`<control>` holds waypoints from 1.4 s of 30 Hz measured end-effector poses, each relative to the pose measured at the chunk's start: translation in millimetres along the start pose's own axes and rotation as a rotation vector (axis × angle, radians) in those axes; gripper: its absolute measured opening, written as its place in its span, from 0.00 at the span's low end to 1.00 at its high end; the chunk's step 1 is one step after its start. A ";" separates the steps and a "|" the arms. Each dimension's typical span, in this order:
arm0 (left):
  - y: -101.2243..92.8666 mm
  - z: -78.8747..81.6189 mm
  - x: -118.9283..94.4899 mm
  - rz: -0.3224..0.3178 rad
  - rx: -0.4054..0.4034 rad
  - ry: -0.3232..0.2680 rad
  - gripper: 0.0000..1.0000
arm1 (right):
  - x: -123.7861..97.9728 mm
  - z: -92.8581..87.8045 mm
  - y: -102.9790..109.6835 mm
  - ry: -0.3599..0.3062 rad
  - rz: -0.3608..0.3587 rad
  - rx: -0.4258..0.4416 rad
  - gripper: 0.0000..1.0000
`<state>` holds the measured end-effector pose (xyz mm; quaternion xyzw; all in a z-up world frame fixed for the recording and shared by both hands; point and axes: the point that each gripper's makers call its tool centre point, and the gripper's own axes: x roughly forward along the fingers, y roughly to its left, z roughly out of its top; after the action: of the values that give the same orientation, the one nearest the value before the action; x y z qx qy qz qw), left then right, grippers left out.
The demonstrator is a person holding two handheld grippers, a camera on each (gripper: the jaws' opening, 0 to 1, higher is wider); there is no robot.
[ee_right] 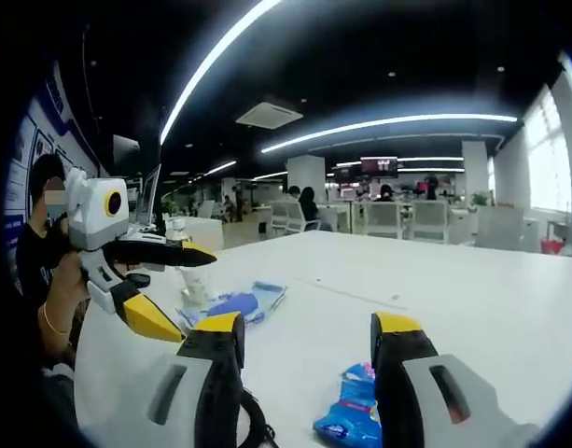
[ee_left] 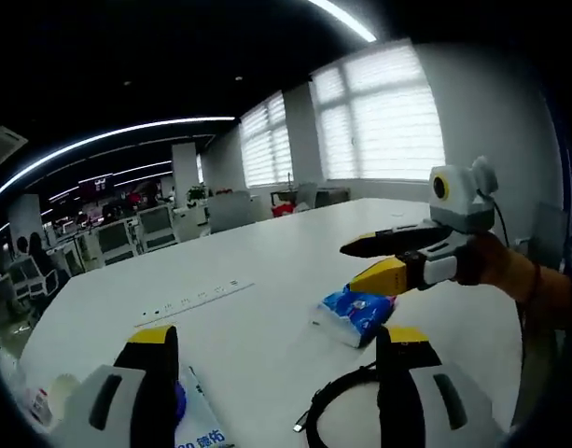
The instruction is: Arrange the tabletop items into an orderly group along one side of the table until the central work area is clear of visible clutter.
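Observation:
My left gripper (ee_left: 281, 336) is open above the white table (ee_left: 267, 247), nothing between its yellow-tipped jaws. My right gripper (ee_left: 353, 267) comes in from the right, open, hovering just above a blue tissue pack (ee_left: 354, 314). A black cable (ee_left: 334, 403) loops close in front of me. A blue and white packet (ee_left: 200, 422) lies by my left jaw. In the right gripper view, my right gripper (ee_right: 307, 325) is open over the tissue pack (ee_right: 349, 422) and the cable (ee_right: 255, 420). My left gripper (ee_right: 194, 297) is open at the left, near the flat packet (ee_right: 237, 302) and a clear cup (ee_right: 193, 280).
A socket strip (ee_left: 198, 301) is set flush into the tabletop. The table (ee_right: 472, 299) stretches bare toward the far side. Office desks and chairs (ee_left: 127, 238) stand beyond it, and windows with blinds (ee_left: 379, 121) line the wall. A person's hand and arm (ee_right: 54, 308) hold the left gripper.

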<state>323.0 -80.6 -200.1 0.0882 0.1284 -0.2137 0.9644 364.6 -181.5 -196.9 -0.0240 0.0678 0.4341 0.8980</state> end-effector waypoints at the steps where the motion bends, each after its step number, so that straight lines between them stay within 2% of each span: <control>1: 1.2 -0.8 -1.7 0.002 -0.009 -0.001 0.88 | 0.8 0.0 0.4 0.000 0.000 -0.003 0.53; 10: 19.6 -11.9 -18.2 0.058 -0.081 -0.014 0.88 | 11.0 2.7 10.0 0.010 0.020 -0.023 0.54; 14: 24.1 -17.9 -22.4 0.059 -0.111 -0.008 0.88 | 15.2 2.1 13.6 0.019 0.031 -0.029 0.56; 19: 32.8 -19.5 -32.2 0.081 -0.172 -0.037 0.89 | 23.6 1.6 19.8 0.022 0.053 -0.025 0.56; 28: 49.3 -39.2 -47.6 0.132 -0.237 -0.017 0.91 | 37.2 -1.0 27.5 0.043 0.075 -0.033 0.58; 38: 59.8 -47.9 -59.1 0.144 -0.324 -0.032 0.91 | 50.2 -4.2 35.6 0.057 0.094 -0.033 0.58; 42: 66.3 -56.8 -60.6 0.146 -0.369 -0.028 0.91 | 57.6 -4.6 36.5 0.059 0.096 -0.024 0.58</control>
<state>286.8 15.0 -229.2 -0.0841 0.1451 -0.1170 0.9789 371.0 -114.5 -209.1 -0.0443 0.0901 0.4766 0.8733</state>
